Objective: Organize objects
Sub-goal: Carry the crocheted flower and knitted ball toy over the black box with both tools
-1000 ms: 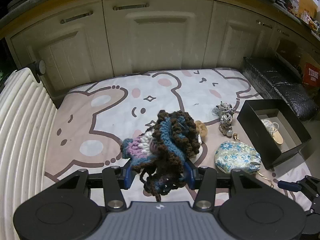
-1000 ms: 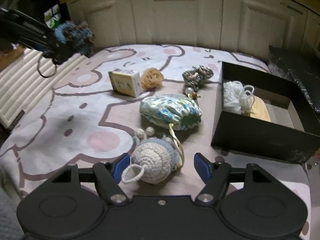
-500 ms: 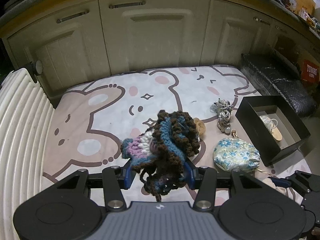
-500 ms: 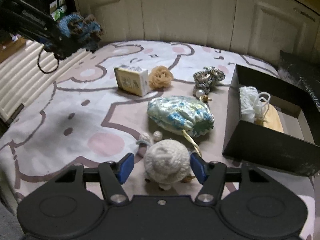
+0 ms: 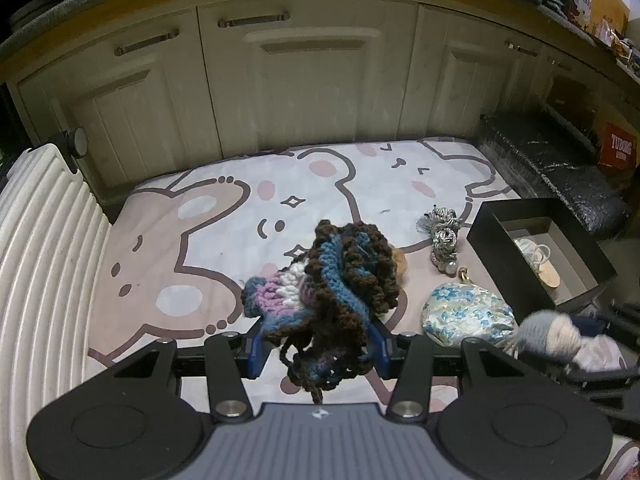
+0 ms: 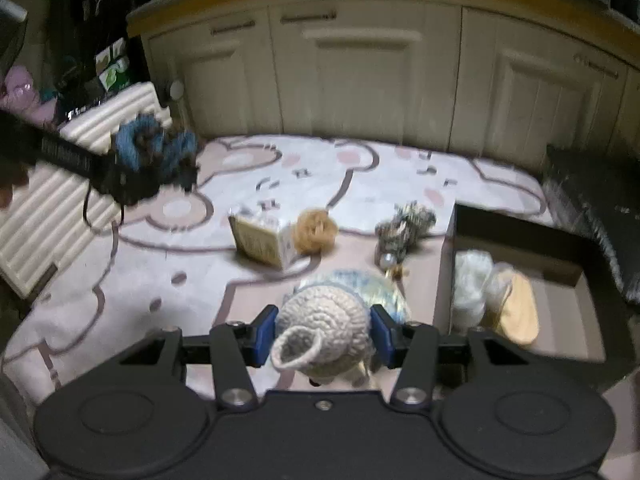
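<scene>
Left gripper (image 5: pixel 316 346): clamped by its blue pads on a bunched crochet piece of brown, blue, pink and white yarn (image 5: pixel 326 294), held above the bear-print pink and white mat (image 5: pixel 224 216); loose yarn ends dangling below the jaws.

Right gripper (image 6: pixel 323 334): closed onto a round cream crocheted pouch with a loop at its front (image 6: pixel 322 332), pads pressed against both its sides, lifted off the mat (image 6: pixel 160 264). Seen blurred from the left wrist view at about 4 o'clock of the yarn bundle (image 5: pixel 554 334).

Directly behind the cream pouch, at 12 o'clock: a blue-flowered satin drawstring pouch (image 5: pixel 468 316) lying on the mat, mostly hidden in the right wrist view. Farther on, toward 1 o'clock: a tangle of silver-grey cord with pearl beads (image 6: pixel 404 226). At 11 o'clock: a small cream printed carton (image 6: pixel 262 238) with a tan fluffy pompom (image 6: pixel 316 230) touching its right side.

At 3 o'clock of the floral pouch: an open black rectangular box (image 6: pixel 516 236) on the mat's edge, holding a white looped bundle (image 6: pixel 470 280) and a flat tan oval piece (image 6: pixel 518 308) side by side.

Cream cabinet doors (image 5: pixel 308 80) along the far side; a white ribbed radiator (image 5: pixel 40 264) at 9 o'clock.
</scene>
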The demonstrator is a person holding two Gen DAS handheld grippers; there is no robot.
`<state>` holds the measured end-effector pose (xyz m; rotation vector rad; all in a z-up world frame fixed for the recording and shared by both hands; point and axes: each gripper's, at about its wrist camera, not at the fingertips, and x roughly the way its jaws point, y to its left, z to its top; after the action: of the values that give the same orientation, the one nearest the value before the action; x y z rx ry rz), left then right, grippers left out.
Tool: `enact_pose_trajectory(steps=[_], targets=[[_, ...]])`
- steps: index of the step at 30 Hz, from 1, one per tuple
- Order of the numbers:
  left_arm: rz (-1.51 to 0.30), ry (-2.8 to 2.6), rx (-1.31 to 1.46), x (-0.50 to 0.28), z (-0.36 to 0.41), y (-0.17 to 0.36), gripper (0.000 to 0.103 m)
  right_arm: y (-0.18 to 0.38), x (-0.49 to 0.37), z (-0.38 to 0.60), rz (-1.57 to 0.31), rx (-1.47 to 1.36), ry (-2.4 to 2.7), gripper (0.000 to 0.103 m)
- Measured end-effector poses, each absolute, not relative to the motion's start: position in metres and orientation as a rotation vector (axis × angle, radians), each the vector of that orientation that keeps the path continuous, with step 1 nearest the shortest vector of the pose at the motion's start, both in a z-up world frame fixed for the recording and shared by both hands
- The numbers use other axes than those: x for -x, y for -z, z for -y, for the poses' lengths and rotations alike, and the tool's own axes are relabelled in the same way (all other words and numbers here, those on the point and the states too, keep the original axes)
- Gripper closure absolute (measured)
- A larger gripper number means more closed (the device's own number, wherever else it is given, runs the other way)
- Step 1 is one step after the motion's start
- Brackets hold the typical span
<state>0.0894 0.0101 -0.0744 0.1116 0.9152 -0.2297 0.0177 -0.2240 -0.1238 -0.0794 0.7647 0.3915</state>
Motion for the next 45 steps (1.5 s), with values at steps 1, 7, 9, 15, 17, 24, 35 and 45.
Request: enact_pose_trajectory(steps=[1,7,9,15,17,24,35,45], targets=[[-0.913,0.23,-0.112,-0.089,-0.01,0.073,0.053,0.119,-0.021,0.224,-0.765,0.074,-0.388,0.052],[-0.899,0.231,-0.114,-0.085,-0.005,0.067,0.053,0.091,-0.035,0.222,-0.754,0.052,-0.37,0.052],[-0.896,0.23,-0.113,-0.085,-0.003,0.065,0.053,0.085,-0.039,0.223,-0.751,0.047,-0.362,0.052],[-0.894,0.227,-0.102,-0.085,0.006,0.061,0.053,0.073,-0.049,0.226,-0.754,0.031,-0.335,0.052],[-0.894,0.226,-0.102,-0.086,0.01,0.061,0.053,0.071,-0.052,0.227,-0.759,0.032,-0.323,0.052],[-0.886,0.228,-0.094,-0.09,0.025,0.059,0.053,0.063,-0.059,0.24,-0.76,0.031,-0.289,0.052],[-0.87,0.283,-0.096,-0.098,0.067,0.056,0.053,0.054,-0.058,0.274,-0.748,0.023,-0.231,0.052],[-0.874,0.339,-0.102,-0.101,0.106,0.058,0.053,0.054,-0.056,0.318,-0.744,-0.01,-0.153,0.052]])
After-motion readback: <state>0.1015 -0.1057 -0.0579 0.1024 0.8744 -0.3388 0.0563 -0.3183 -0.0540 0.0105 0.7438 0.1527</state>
